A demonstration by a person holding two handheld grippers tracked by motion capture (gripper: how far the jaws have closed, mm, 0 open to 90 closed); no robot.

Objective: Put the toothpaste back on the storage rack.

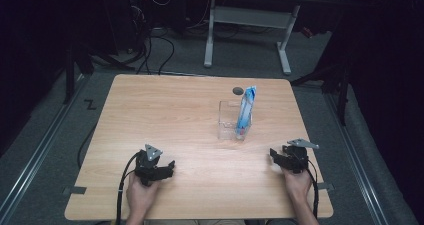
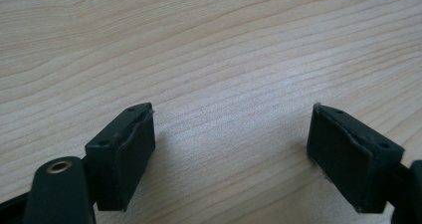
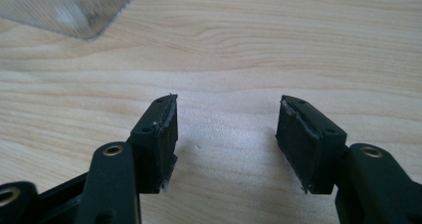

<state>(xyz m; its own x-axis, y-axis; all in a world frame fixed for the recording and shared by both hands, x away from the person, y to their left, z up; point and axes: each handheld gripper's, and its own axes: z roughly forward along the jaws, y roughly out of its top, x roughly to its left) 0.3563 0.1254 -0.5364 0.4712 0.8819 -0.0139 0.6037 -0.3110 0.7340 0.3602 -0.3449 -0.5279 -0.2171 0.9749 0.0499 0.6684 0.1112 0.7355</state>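
Observation:
A clear plastic box (image 1: 230, 120) stands right of centre on the wooden table (image 1: 165, 110), with a blue-and-white packet (image 1: 245, 111) standing upright in its right side. A corner of that box (image 3: 74, 10) shows at the top left of the right gripper view. My left gripper (image 1: 172, 166) rests near the front left, held by a hand, open with nothing between its jaws (image 2: 231, 149). My right gripper (image 1: 272, 155) rests near the front right, also open and empty (image 3: 226, 134), its jaws pointing left.
A small dark round mark (image 1: 238, 90) lies on the table behind the box. Beyond the far edge stands a white-legged desk (image 1: 250, 20) with cables on the floor. Dark floor surrounds the table on both sides.

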